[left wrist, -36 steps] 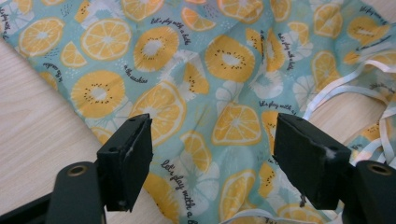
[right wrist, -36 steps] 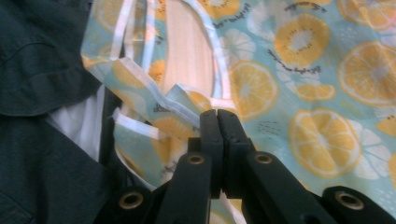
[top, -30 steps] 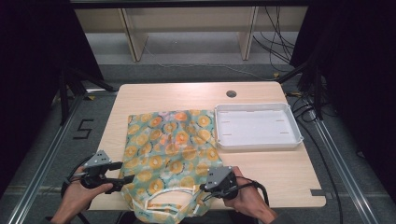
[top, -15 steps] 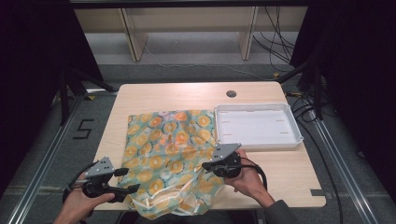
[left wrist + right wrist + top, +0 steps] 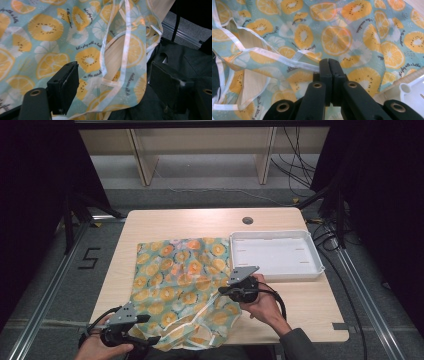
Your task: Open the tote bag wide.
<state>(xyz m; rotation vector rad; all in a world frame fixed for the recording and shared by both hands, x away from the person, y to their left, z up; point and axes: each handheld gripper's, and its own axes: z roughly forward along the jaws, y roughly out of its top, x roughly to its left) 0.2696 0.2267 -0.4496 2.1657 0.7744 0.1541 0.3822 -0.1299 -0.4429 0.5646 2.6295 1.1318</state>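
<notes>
From the high view, your fruit-print cloth (image 5: pixel 182 285) lies spread over the left and middle of the wooden table (image 5: pixel 165 222), its near edge rumpled and hanging past the table's front edge. Just beside its far right corner sits the white tray (image 5: pixel 314 251). Your right gripper (image 5: pixel 222 291) rests at the cloth's right edge, near the tray's front left corner, with your right hand (image 5: pixel 262 302) behind it. Your left gripper (image 5: pixel 152 340) sits at the near left corner of the table, at the bunched hem, in your left hand (image 5: pixel 97 349).

In the left gripper view, your jaws stand wide apart — they have just been opening — and the cloth (image 5: pixel 75 37) lies beyond and between them without either pad pressing on it. A white-trimmed hem (image 5: pixel 126 47) loops across the middle, with bare table showing through the fold.

In the right gripper view, your jaws are pressed together — closed on the cloth (image 5: pixel 352 42) at a fold where the white hem (image 5: pixel 274 58) runs into them. A corner of the tray (image 5: pixel 412 93) shows at the lower right.
</notes>
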